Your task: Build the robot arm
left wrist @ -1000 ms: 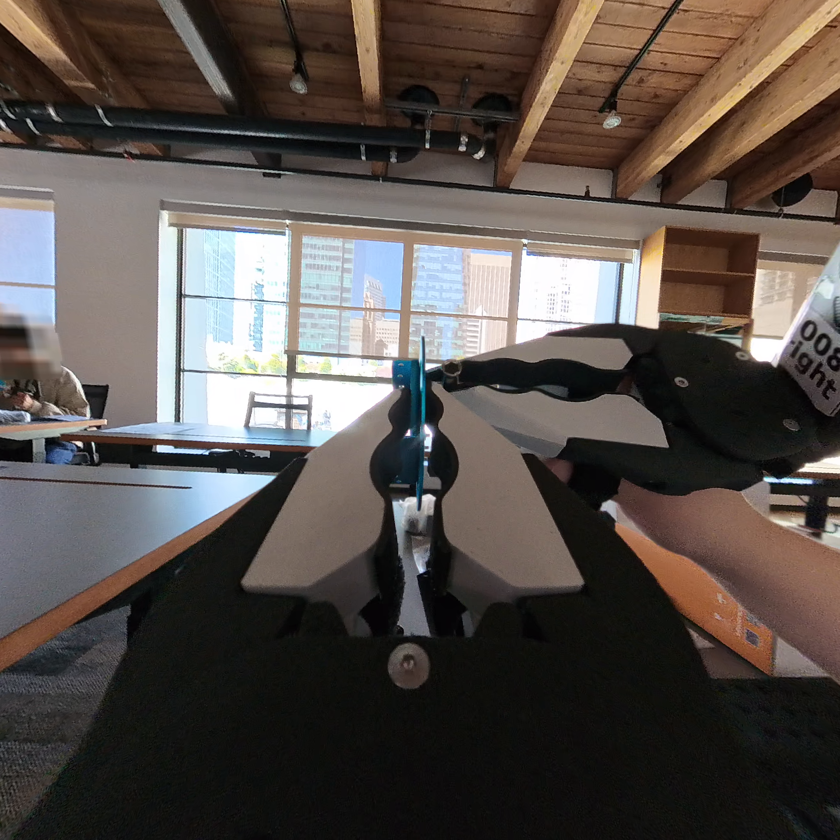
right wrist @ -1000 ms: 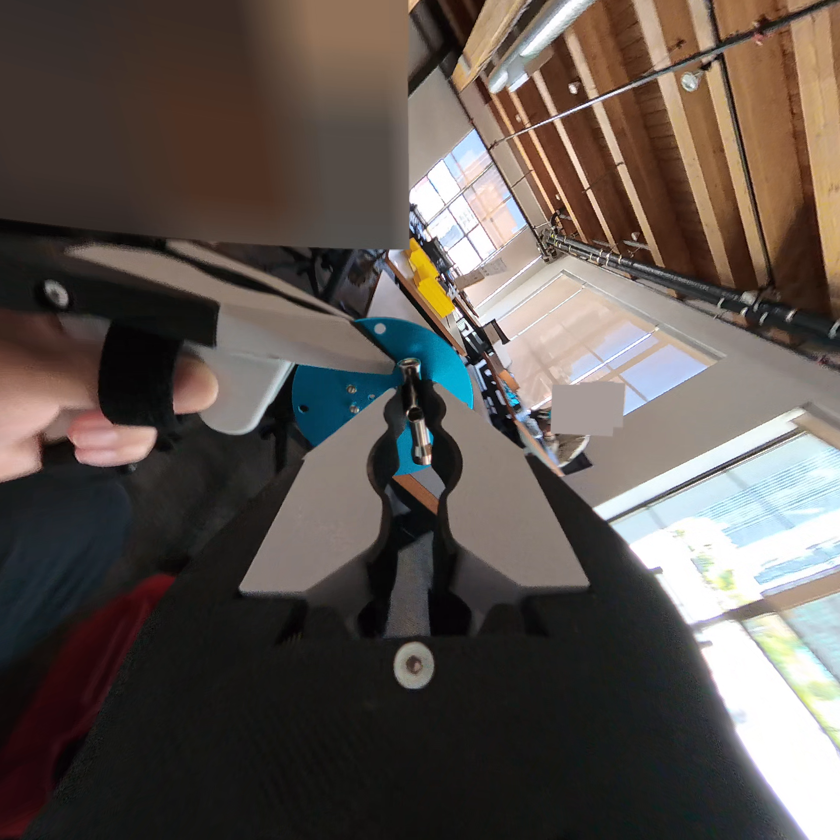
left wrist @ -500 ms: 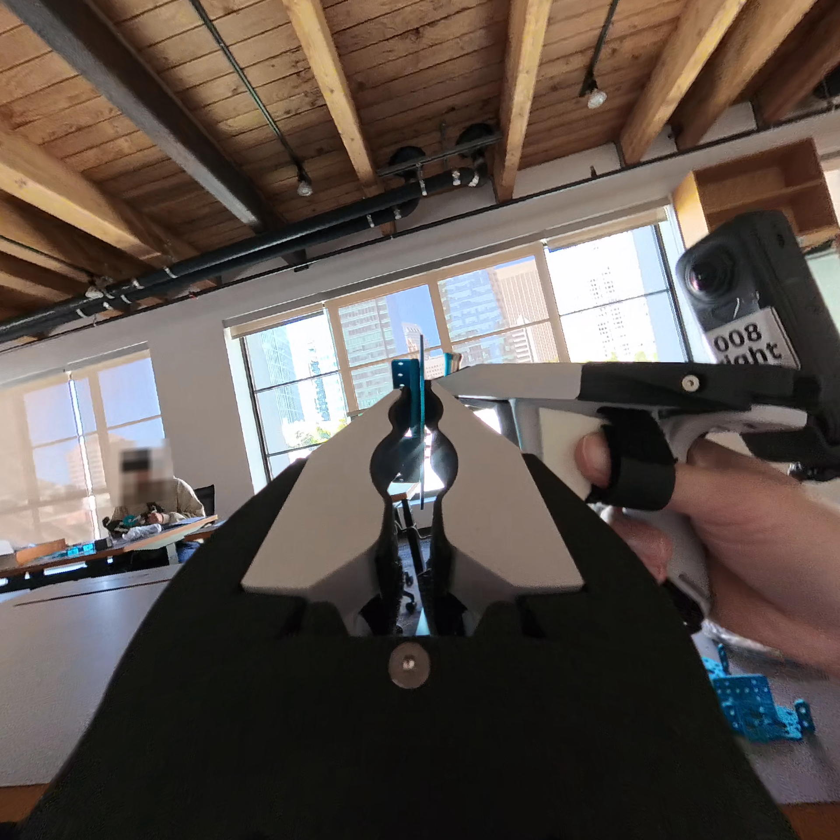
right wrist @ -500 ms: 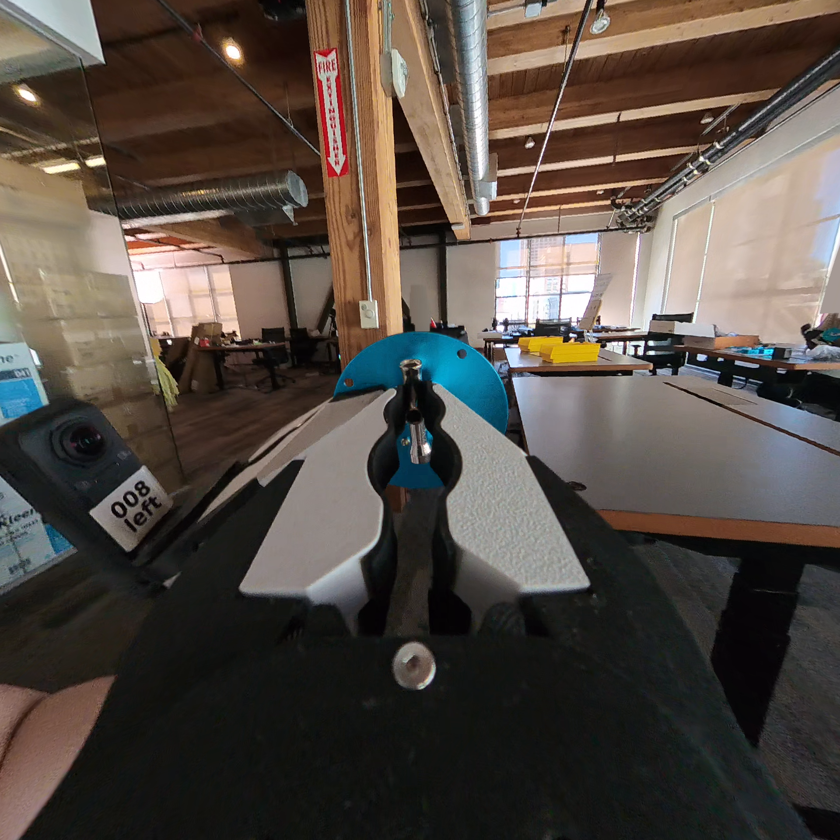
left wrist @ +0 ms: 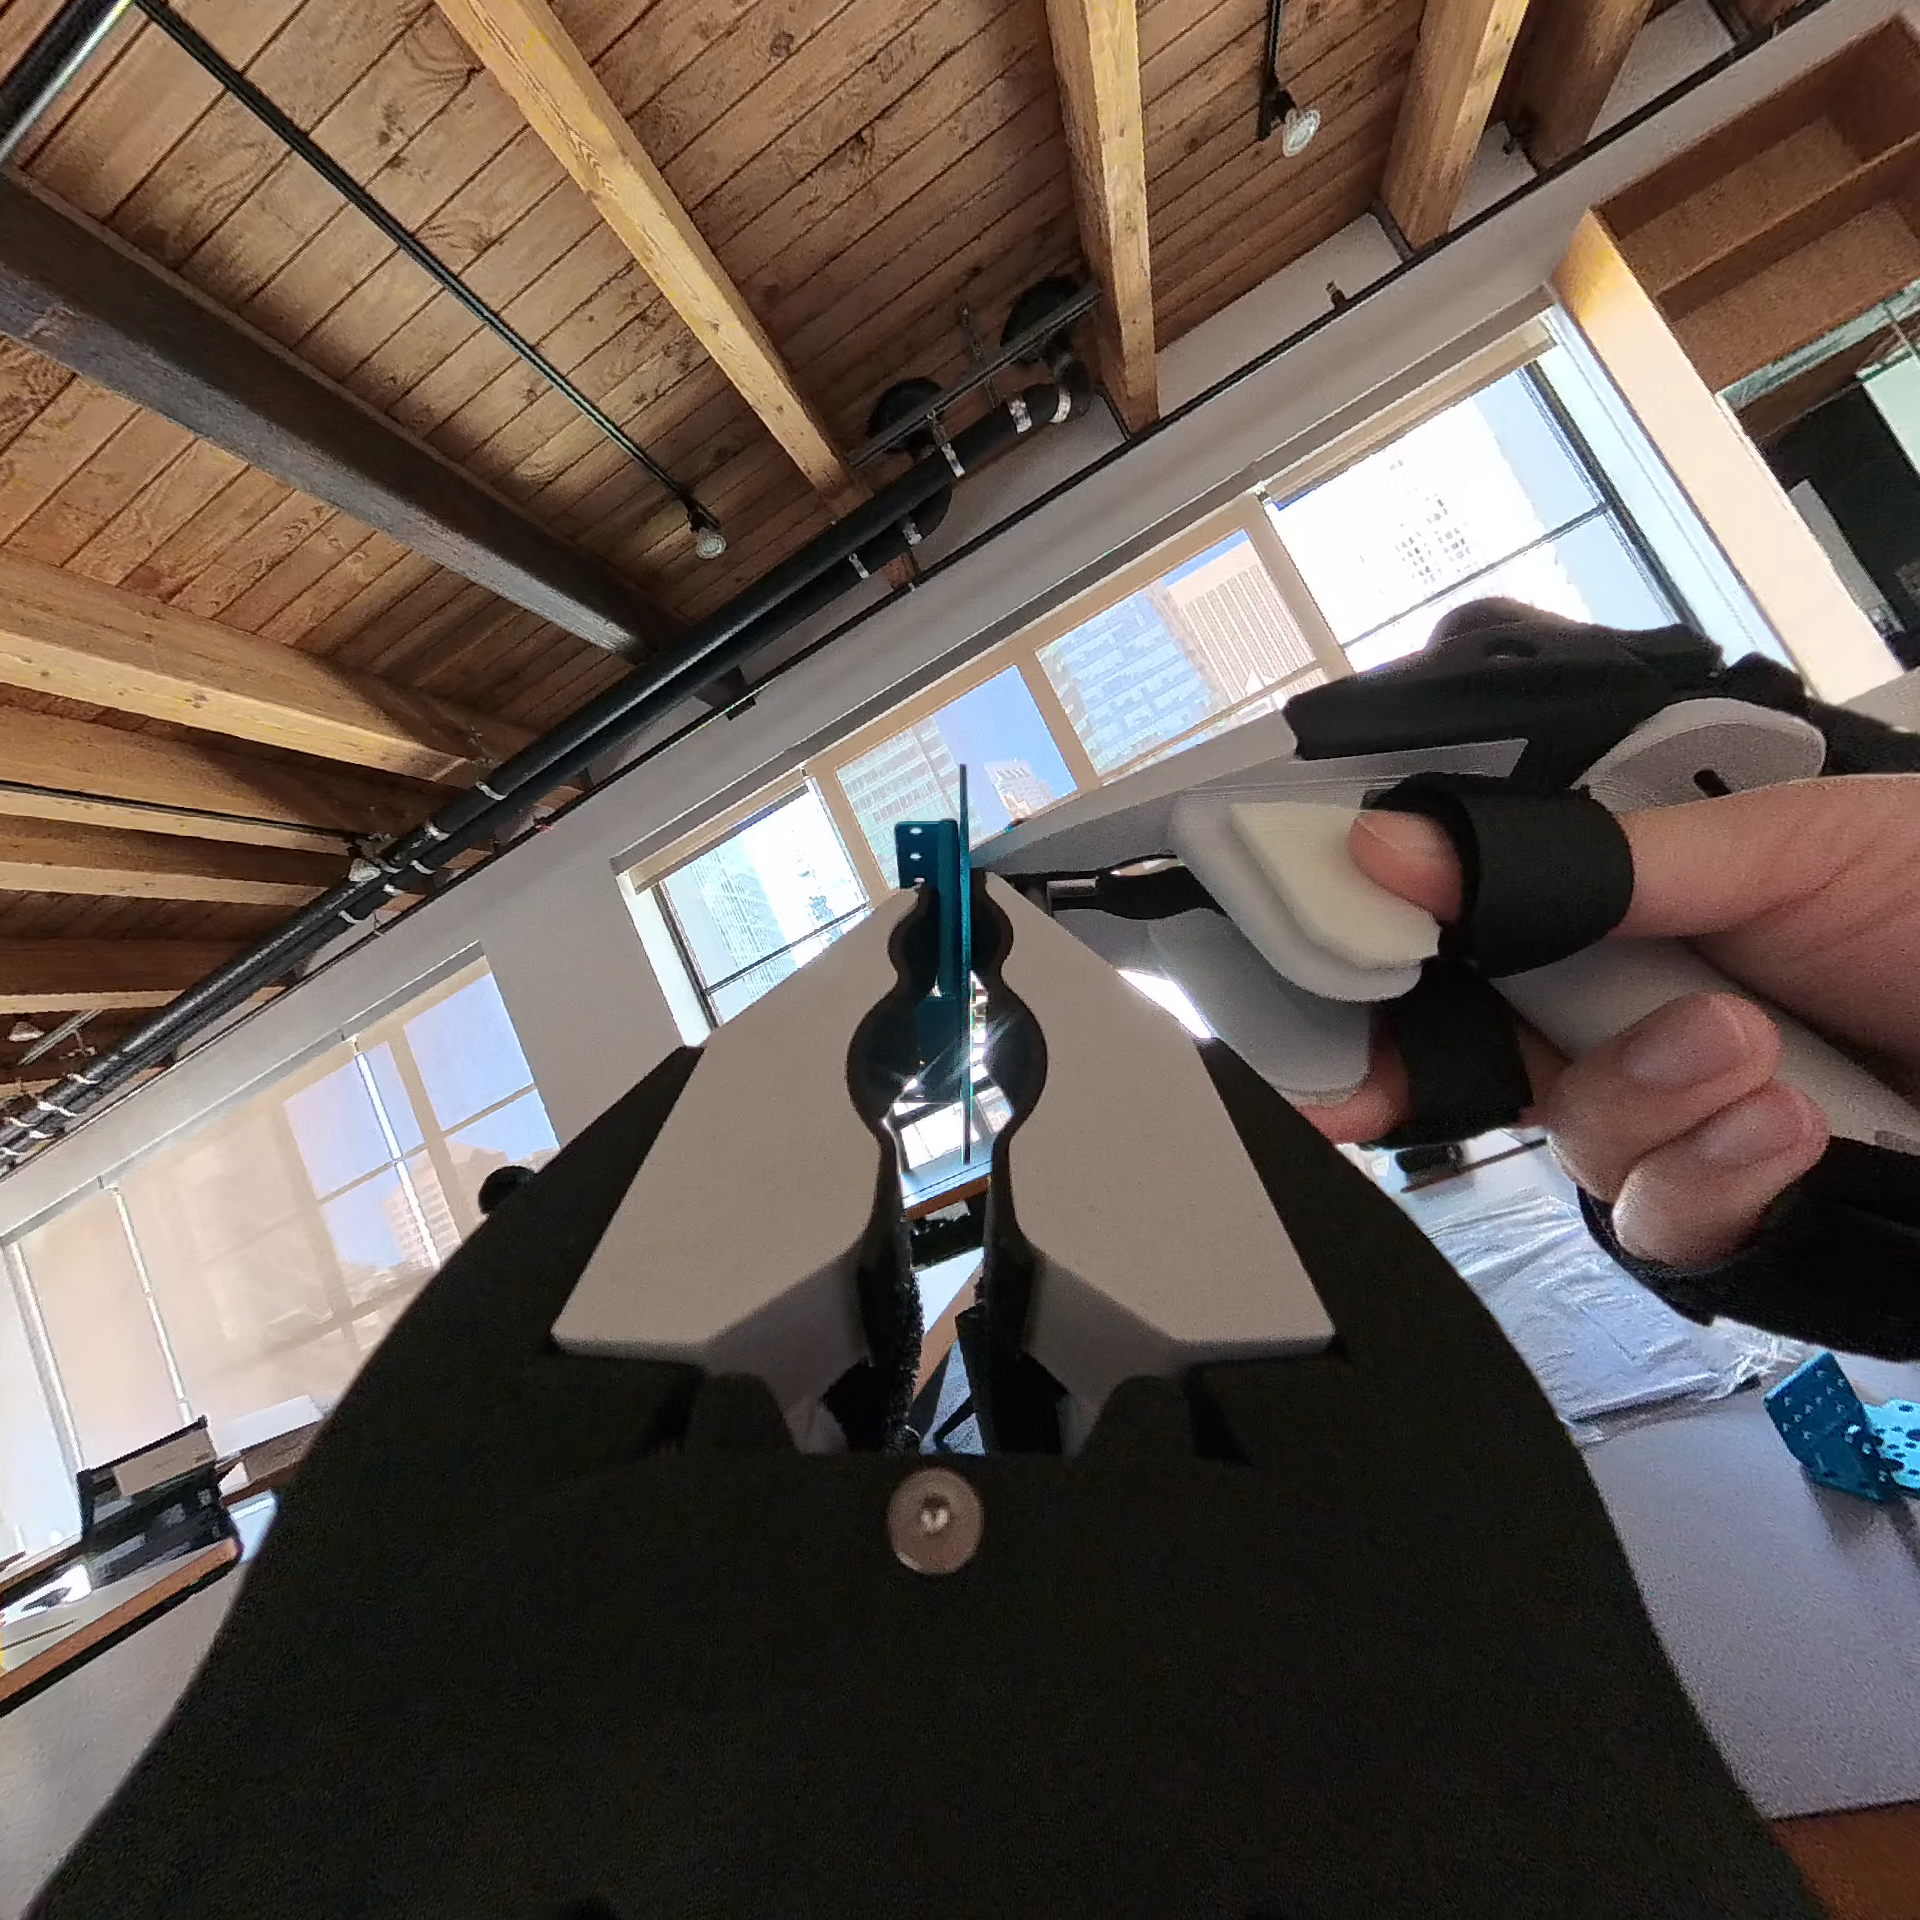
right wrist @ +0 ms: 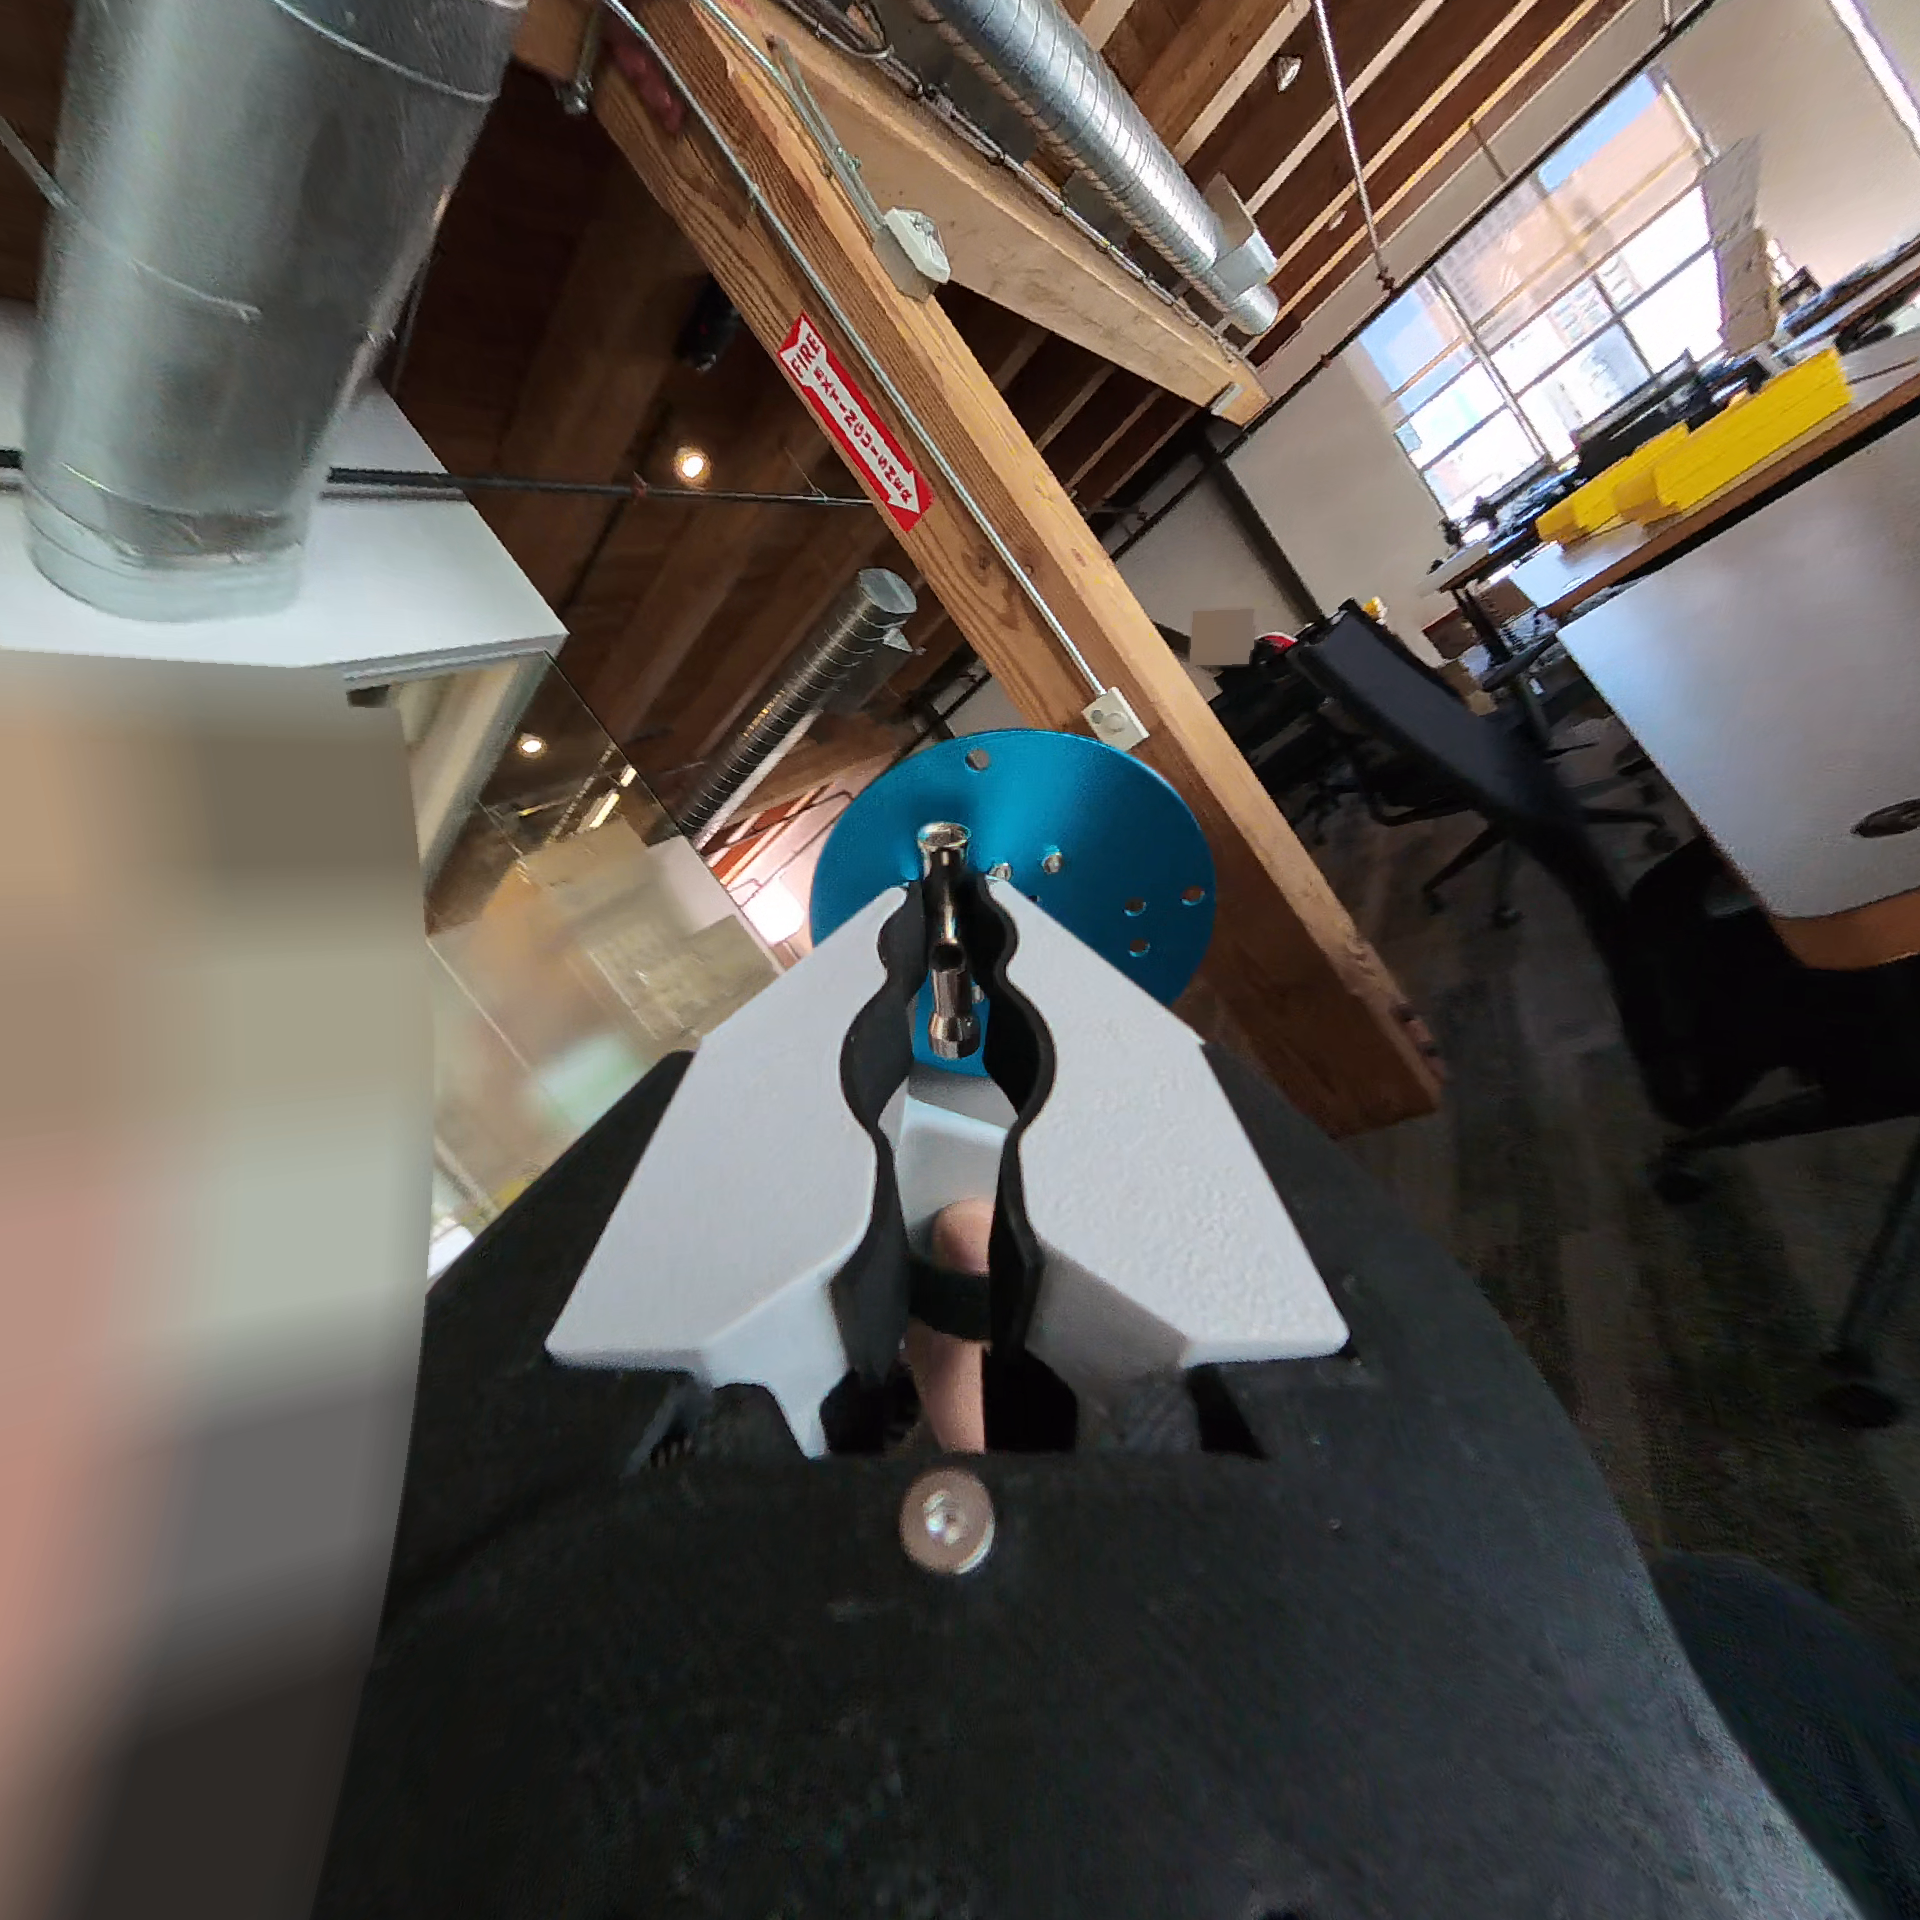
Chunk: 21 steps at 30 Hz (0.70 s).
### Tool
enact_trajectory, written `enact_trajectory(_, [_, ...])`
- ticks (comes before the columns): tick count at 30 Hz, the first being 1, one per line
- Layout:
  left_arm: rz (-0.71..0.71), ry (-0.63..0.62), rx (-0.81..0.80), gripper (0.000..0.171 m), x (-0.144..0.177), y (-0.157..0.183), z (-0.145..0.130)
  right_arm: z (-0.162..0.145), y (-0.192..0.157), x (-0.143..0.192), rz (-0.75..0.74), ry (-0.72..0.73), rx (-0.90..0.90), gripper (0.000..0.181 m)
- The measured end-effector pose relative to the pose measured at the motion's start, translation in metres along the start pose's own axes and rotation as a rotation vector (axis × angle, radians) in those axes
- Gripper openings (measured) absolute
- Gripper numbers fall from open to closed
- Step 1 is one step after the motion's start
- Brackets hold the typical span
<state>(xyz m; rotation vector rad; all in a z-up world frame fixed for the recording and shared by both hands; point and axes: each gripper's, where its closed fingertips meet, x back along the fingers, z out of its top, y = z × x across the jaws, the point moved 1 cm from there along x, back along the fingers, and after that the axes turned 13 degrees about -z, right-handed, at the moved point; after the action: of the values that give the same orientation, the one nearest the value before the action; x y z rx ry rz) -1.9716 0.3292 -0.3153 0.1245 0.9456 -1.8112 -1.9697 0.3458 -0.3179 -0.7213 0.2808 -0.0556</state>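
My left gripper is shut on a blue round metal plate, seen edge-on, with a small blue bracket on its left side. In the right wrist view the same blue disc shows face-on, with small holes and screws. My right gripper is shut on a small silver socket tool, its tip against the disc. The right gripper also shows in the left wrist view, held by a hand and reaching in from the right to the plate. Both grippers are raised in the air.
Blue perforated metal parts lie on a grey table at lower right. A wooden post stands behind the disc. Grey desks, a black chair and yellow bins stand at right. Ceiling beams and windows fill the rest.
Both grippers have tilted and swung upward together, so the views roll. The grips on the plate and on the silver tool have not changed.
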Motion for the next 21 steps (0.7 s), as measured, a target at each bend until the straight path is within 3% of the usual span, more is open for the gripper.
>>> enact_trajectory(7, [-0.013, 0.011, 0.231, 0.002, 0.002, -0.008, -0.004, 0.007, 0.0, 0.006, 0.031, -0.035, -0.02, 0.007])
enact_trajectory(9, [-0.032, -0.031, 0.295, 0.002, 0.007, -0.009, -0.015, 0.008, 0.02, 0.01, -0.076, -0.13, 0.145, 0.006])
enact_trajectory(10, [-0.041, -0.069, 0.331, 0.002, 0.01, -0.011, -0.024, 0.006, 0.043, 0.013, -0.186, -0.258, 0.298, 0.007])
enact_trajectory(12, [-0.079, -0.141, 0.432, 0.002, 0.018, -0.01, -0.043, 0.001, 0.128, 0.038, -0.532, -0.653, 0.635, 0.007])
enact_trajectory(13, [-0.089, -0.157, 0.49, 0.002, 0.022, -0.011, -0.05, 0.002, 0.168, 0.056, -0.679, -0.822, 0.688, 0.007])
enact_trajectory(16, [-0.107, -0.193, 0.585, 0.003, 0.031, -0.01, -0.067, -0.034, 0.222, 0.081, -0.741, -1.187, 0.449, 0.007])
enact_trajectory(18, [-0.125, -0.244, 0.593, 0.003, 0.035, -0.008, -0.078, -0.047, 0.262, 0.105, -0.85, -1.386, 0.586, 0.007])
enact_trajectory(21, [-0.153, -0.305, 0.589, 0.003, 0.038, -0.004, -0.089, -0.069, 0.283, 0.108, -0.812, -1.455, 0.542, 0.007])
